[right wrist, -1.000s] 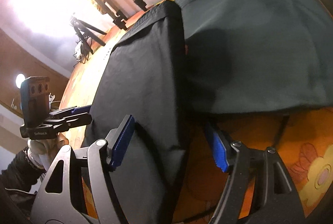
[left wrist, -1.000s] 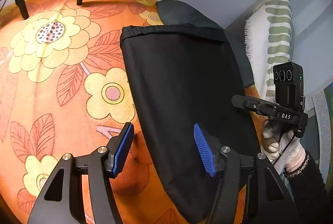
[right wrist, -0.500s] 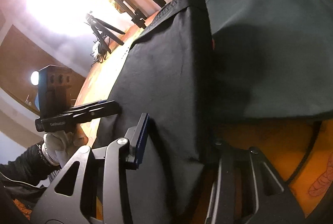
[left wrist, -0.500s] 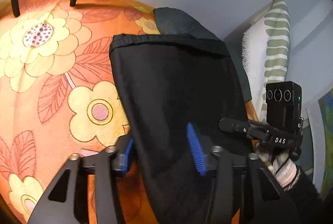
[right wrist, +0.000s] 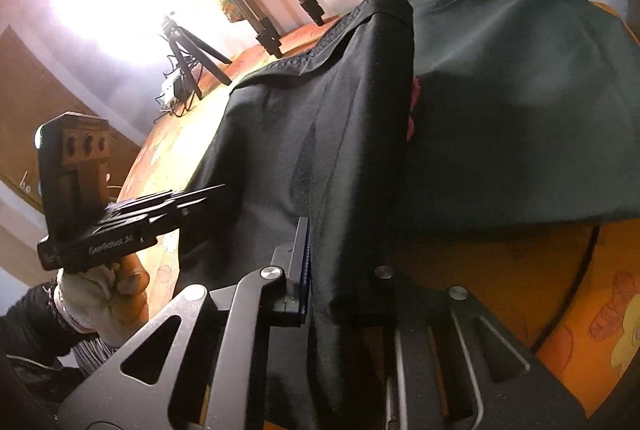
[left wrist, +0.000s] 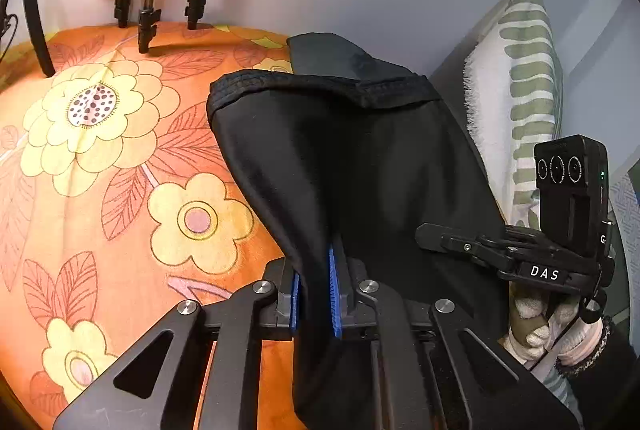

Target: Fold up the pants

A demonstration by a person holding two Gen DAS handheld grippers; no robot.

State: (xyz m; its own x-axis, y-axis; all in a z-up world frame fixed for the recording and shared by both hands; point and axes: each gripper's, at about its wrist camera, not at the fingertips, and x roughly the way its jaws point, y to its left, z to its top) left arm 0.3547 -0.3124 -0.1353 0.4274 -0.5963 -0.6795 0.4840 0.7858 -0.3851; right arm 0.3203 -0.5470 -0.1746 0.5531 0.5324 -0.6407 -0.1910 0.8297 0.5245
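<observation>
The black pants [left wrist: 360, 158] lie lengthwise on the orange flowered bedspread [left wrist: 120, 170], hem band at the far end. My left gripper [left wrist: 314, 294] is shut on the near left edge of the pants and lifts it a little. My right gripper [right wrist: 340, 270] is shut on the near right edge of the pants [right wrist: 320, 134]; its right finger is hidden under the cloth. Each gripper shows in the other's view: the right one [left wrist: 500, 250], the left one [right wrist: 160, 206].
A dark green folded garment [right wrist: 520, 102] lies beside the pants on the right, also seen past the hem [left wrist: 336, 54]. A striped pillow [left wrist: 520, 90] leans on the wall. Tripod legs [left wrist: 148, 26] stand on the bed's far edge.
Both grippers moved forward over the near end of the pants and closed on its edges. The cloth now bunches between the jaws and rises slightly.
</observation>
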